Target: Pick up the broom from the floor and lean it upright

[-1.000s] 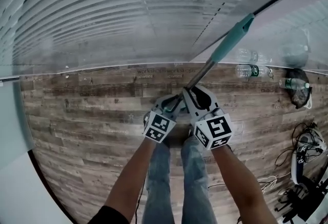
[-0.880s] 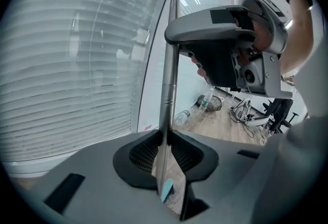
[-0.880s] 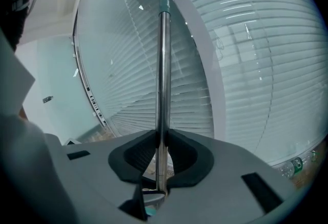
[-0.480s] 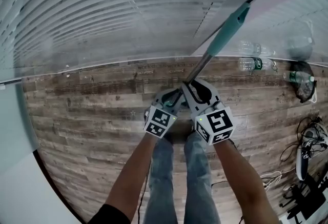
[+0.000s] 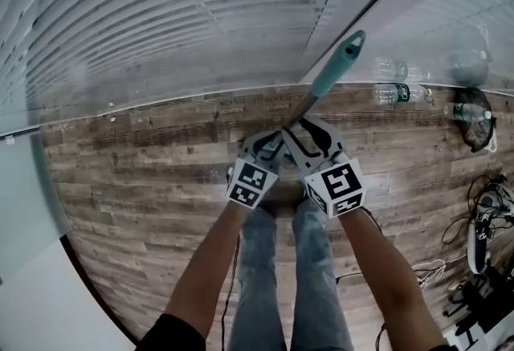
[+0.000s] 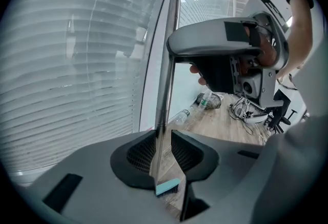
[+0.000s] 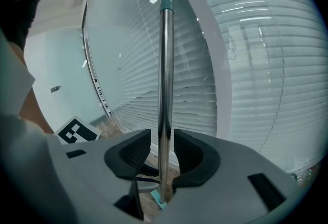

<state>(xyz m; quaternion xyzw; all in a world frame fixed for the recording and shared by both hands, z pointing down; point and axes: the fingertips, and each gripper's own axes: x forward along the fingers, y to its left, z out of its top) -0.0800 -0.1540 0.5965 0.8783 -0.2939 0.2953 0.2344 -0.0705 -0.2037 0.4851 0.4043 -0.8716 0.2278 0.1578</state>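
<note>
The broom stands nearly upright in front of the window blinds. Its teal grip (image 5: 337,64) tops a metal pole (image 5: 301,110). My left gripper (image 5: 269,150) is shut on the pole (image 6: 166,64), both pads pressed against it, and the teal broom head (image 6: 168,186) shows below on the floor. My right gripper (image 5: 301,136) sits just above the left one. Its jaws have just been opening; the pole (image 7: 165,89) still runs between them (image 7: 163,154) with a slim gap beside it.
Slatted blinds (image 5: 201,20) and a white window post stand right behind the broom. Plastic bottles (image 5: 397,92) and a dark bag (image 5: 474,120) lie along the wall at right. Cables and devices (image 5: 482,221) crowd the right edge. The person's legs (image 5: 289,277) are below the grippers.
The broom's teal grip has swung left and closer to the grippers in the head view, so the pole stands steeper. Both grippers have stayed at about the same spot.
</note>
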